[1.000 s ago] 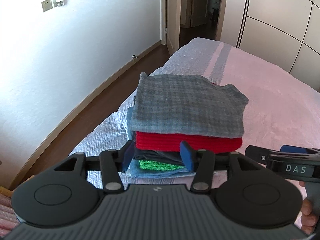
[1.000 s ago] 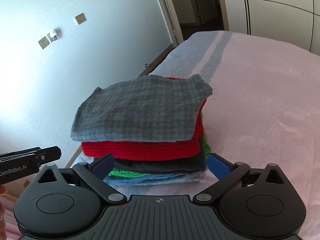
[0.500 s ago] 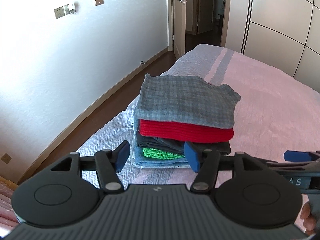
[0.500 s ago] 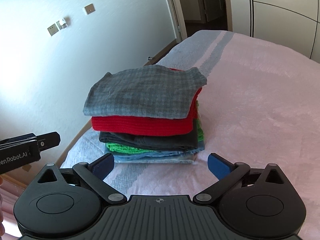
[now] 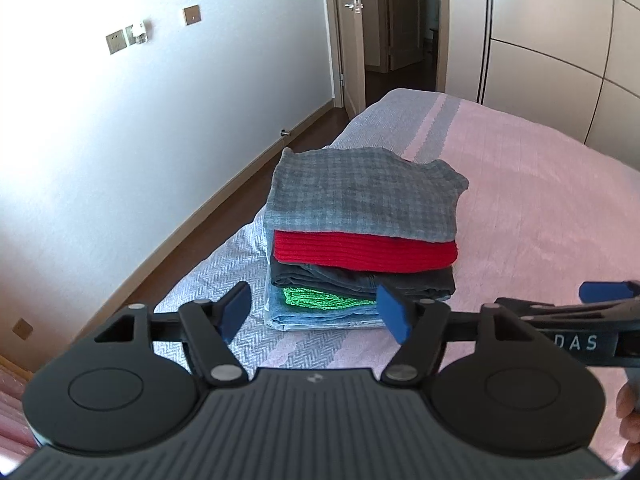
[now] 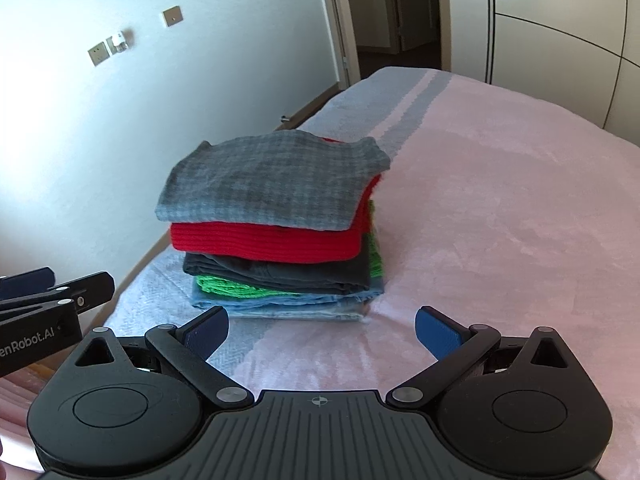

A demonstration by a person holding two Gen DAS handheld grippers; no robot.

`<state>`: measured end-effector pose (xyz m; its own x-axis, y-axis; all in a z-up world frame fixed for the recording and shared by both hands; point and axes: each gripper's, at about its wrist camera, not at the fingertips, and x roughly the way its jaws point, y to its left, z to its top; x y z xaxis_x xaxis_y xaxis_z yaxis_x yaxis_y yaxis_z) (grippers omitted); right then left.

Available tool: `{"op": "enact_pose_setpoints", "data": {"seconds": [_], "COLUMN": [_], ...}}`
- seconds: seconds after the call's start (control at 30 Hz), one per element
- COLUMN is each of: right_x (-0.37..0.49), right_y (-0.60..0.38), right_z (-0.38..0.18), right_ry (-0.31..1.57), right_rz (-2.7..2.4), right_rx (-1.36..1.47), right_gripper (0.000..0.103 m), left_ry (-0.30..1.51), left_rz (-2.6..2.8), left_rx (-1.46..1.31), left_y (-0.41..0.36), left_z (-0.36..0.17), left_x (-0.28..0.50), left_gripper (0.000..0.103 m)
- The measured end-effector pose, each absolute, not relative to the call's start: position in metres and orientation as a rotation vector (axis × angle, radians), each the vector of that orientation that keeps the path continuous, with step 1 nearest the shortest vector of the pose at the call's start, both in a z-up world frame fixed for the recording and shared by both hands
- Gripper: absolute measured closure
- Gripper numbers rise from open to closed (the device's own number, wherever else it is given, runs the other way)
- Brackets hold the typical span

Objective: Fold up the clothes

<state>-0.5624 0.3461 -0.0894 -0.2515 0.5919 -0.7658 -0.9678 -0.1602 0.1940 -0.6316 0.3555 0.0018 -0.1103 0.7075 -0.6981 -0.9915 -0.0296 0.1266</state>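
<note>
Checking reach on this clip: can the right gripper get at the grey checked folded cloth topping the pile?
Probably yes: the right gripper is open and empty, with only bare pink bedspread before the grey checked cloth.

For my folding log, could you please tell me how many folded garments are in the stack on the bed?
5 visible, top to bottom: grey checked, red knit, dark grey, green knit, light blue denim. Thinner pieces could be hidden between layers.

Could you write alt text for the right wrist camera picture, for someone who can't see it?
A neat stack of folded clothes sits on a pink bedspread, topped by a grey checked garment over a red knit. The open right gripper points at it, empty, and the left gripper shows at the left edge.
</note>
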Motion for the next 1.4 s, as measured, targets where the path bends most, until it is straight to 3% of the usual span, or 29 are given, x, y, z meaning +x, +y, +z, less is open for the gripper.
{"op": "enact_pose_setpoints", "data": {"seconds": [0.07,1.4], "right_x": [-0.563,-0.572], "right_y": [0.346,0.372], "right_z": [-0.092,-0.126], "right_ry": [0.821,0.84], "right_rz": [1.671,1.658], "right_rx": [-0.649,-0.773], "right_gripper": [0.001,0.001], "left_ry": [0.72,0.78], "left_rz": [1.557,1.54], "left_rx": [-0.506,-0.639], "left_y": [0.354,0.381], "left_z": [-0.001,-0.047], "left_x": [-0.629,-0.641], "left_gripper": [0.029,0.029]}}
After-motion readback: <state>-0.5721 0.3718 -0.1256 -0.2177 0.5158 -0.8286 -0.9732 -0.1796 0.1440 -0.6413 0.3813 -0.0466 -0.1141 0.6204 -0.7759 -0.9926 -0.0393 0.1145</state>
